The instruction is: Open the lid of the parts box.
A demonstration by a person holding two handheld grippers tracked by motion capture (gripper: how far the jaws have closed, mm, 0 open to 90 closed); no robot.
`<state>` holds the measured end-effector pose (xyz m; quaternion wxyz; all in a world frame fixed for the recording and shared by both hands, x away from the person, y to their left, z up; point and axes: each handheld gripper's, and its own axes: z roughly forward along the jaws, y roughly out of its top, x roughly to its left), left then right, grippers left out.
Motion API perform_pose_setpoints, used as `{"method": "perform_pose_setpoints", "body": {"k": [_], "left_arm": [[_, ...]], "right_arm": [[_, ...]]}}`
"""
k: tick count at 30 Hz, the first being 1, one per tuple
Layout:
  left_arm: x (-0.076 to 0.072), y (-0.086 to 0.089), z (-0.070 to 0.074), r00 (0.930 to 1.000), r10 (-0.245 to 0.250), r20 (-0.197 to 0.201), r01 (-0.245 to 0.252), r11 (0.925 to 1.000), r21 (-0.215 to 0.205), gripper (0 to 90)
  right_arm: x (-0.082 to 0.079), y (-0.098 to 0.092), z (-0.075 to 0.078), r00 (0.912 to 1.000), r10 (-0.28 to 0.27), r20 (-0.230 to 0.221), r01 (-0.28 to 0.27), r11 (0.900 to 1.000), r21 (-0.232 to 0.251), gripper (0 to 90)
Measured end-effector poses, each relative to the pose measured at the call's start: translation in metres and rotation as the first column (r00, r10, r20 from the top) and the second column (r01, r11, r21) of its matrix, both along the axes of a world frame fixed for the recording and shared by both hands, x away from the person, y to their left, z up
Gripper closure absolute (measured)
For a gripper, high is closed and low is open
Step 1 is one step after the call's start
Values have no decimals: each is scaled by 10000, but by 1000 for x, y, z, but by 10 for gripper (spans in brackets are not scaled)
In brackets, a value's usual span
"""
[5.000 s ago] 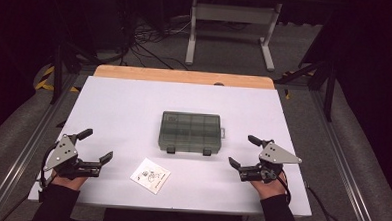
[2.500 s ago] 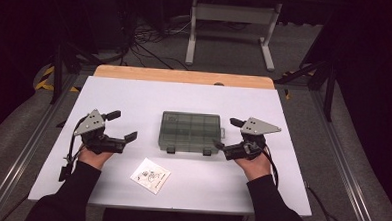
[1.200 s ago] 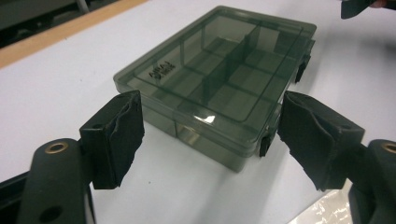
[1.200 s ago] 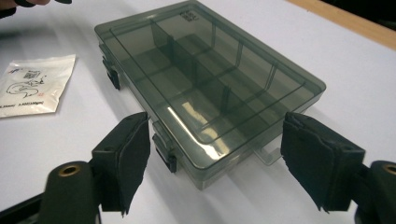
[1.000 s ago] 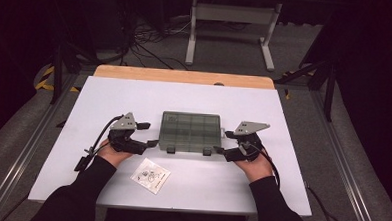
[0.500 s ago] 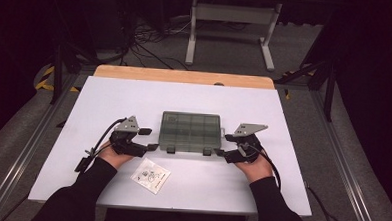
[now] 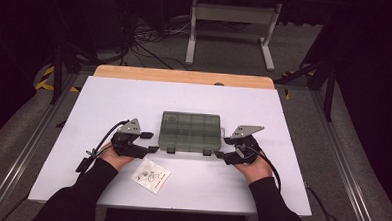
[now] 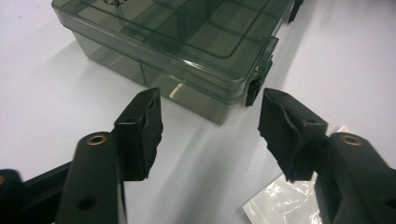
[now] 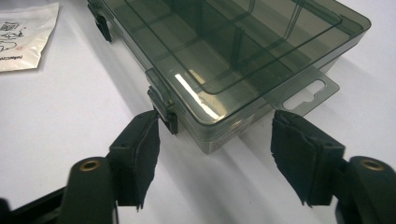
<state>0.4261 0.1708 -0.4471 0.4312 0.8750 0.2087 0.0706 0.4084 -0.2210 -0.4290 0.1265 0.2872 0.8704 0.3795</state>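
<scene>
Smoke-grey compartment box (image 7: 190,132), lid down and both front latches fastened, lay flat on the white table (image 7: 109,96) between the two claws, nearer the person's edge than the far wooden edge. Largest of all was the table itself, stretching away ahead of both claws. The box came next: its near left corner sat just ahead of the left claw (image 7: 152,142), and its near right corner just ahead of the right claw (image 7: 221,147). In the left gripper view the left claw (image 8: 210,128) stood partly open, its jaws having just been closing, with the box corner and the left latch (image 8: 256,88) just beyond the pads and nothing pressed between them. In the right gripper view the right claw (image 9: 215,149) was likewise partly open and had just been closing; its left pad sat right beside the right latch (image 9: 167,116), though I could not tell whether it touched, while its other pad stood apart below the box's hang tab (image 9: 308,91). Smallest, a flat clear packet (image 7: 150,175) with a printed label lay on the table behind and to the right of the left claw, apart from the box.
</scene>
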Motion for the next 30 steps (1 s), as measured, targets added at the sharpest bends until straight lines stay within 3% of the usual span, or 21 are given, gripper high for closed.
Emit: {"method": "perform_pose_setpoints", "body": {"k": [6, 17, 30], "left_arm": [[-1, -2, -2, 9997, -242, -96, 242, 9997, 10, 557], [-1, -5, -4, 9993, -363, -65, 363, 9992, 149, 714], [-2, -6, -4, 9992, -383, 70, 381, 9989, 277, 770]], "right_arm": [[0, -1, -1, 10000, -15, -87, 14, 10000, -96, 460], [1, -2, -4, 9998, 7, -206, -8, 10000, -46, 571], [0, -4, -7, 9996, 99, -266, -95, 9998, 145, 645]]}}
